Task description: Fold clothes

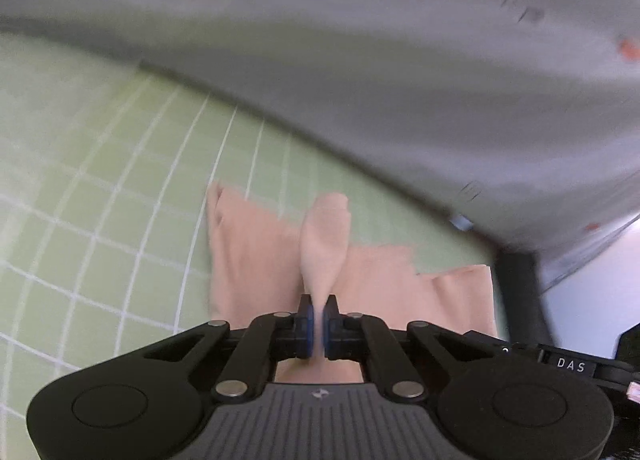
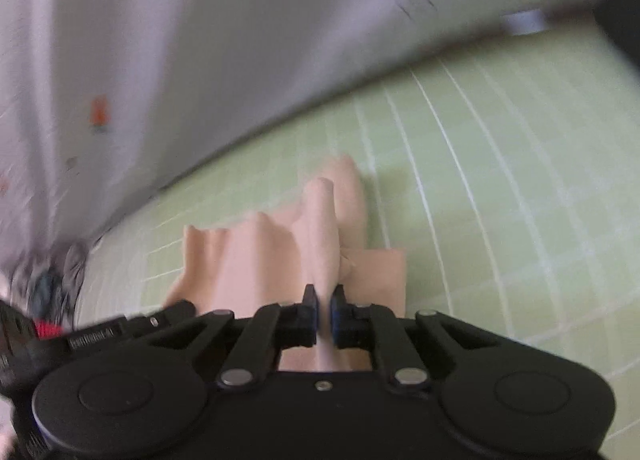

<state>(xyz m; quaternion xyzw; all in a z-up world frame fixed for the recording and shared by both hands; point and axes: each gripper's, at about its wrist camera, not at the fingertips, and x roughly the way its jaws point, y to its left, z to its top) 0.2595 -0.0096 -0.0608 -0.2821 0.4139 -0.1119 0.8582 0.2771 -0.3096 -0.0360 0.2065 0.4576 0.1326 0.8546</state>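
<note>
A green mat with a white grid covers the desk, and both views are blurred. Nearest in the left wrist view, the left gripper is clamped on a raised fold of a peach cloth; the pinched fold stands up between the blue pads while the rest of the cloth lies spread on the mat below. The cloth's far edge is ragged and stepped. To its left the mat is bare all the way out; to its right a dark desk edge runs close by. In the right wrist view the right gripper is likewise closed on a ridge of the same cloth, with a squared corner lying flat just right of the jaws and open mat beyond it. Farther off, a white sheet with small orange marks bounds the mat's far side in both views.
</note>
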